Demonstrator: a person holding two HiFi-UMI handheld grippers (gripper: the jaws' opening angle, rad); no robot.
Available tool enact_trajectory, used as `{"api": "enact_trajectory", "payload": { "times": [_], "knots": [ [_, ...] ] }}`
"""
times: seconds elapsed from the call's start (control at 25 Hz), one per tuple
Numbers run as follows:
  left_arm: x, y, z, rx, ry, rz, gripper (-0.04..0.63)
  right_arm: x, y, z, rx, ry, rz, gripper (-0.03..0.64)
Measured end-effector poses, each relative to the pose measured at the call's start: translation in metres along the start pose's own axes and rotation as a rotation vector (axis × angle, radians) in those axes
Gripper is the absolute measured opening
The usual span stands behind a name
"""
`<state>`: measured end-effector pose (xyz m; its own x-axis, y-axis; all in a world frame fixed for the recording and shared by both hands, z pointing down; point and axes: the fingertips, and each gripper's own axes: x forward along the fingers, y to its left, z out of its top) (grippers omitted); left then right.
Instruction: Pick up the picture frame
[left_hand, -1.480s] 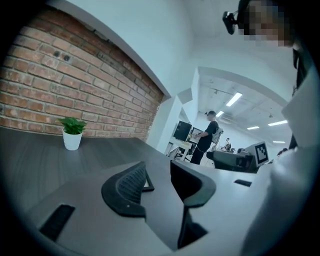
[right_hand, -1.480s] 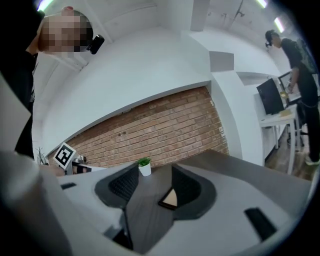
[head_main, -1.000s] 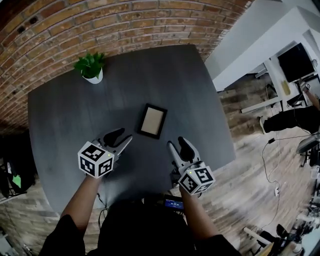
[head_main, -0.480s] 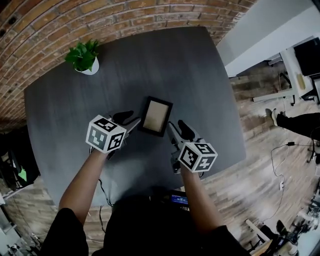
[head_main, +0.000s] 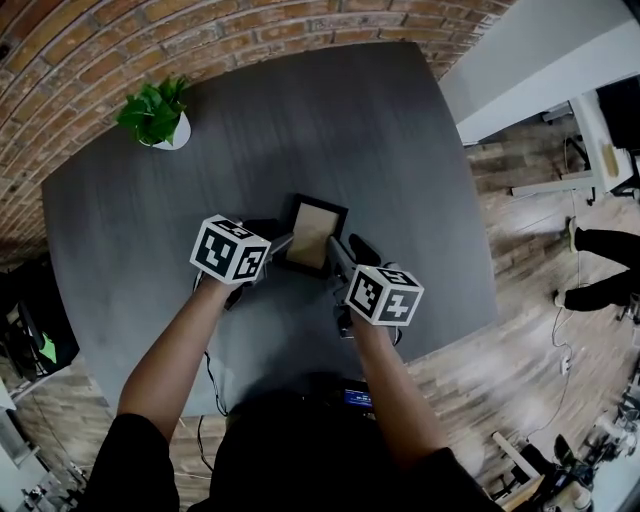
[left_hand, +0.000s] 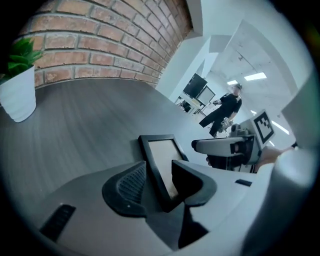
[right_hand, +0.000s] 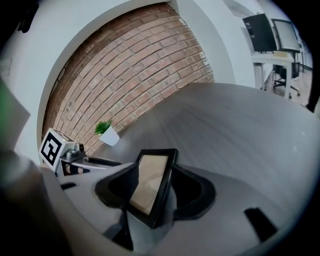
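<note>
Approach done, grasp pending: the black rectangular picture frame with tan insert (head_main: 313, 232) is lying on the dark grey table (head_main: 350, 130), the left hand-held gripper (left_hand: 159, 181) and right hand-held gripper (right_hand: 156, 192) are straddling its opposite edges with jaws apart, and closing and lifting are still remaining.

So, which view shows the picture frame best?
The right gripper view: the picture frame is large there, black border and tan panel clear. The left gripper view hides half behind a jaw; the head view shows it small, near corners covered.
</note>
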<state>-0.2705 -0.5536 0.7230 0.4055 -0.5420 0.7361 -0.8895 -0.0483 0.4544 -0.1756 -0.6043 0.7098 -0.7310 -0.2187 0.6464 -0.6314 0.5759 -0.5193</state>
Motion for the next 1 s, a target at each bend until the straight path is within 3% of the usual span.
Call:
{"api": "enact_trajectory", "payload": {
  "times": [0.72,1.0],
  "knots": [
    [0.031,0.005,-0.007,-0.057,0.044,0.001,0.149,0.027,-0.012,-0.027,0.009,0.081,-0.078,0.209],
    [0.031,0.011,-0.009,-0.042,0.046,0.032,0.103,0.029,-0.013,-0.03,-0.047,0.084,-0.123,0.176]
  ]
}}
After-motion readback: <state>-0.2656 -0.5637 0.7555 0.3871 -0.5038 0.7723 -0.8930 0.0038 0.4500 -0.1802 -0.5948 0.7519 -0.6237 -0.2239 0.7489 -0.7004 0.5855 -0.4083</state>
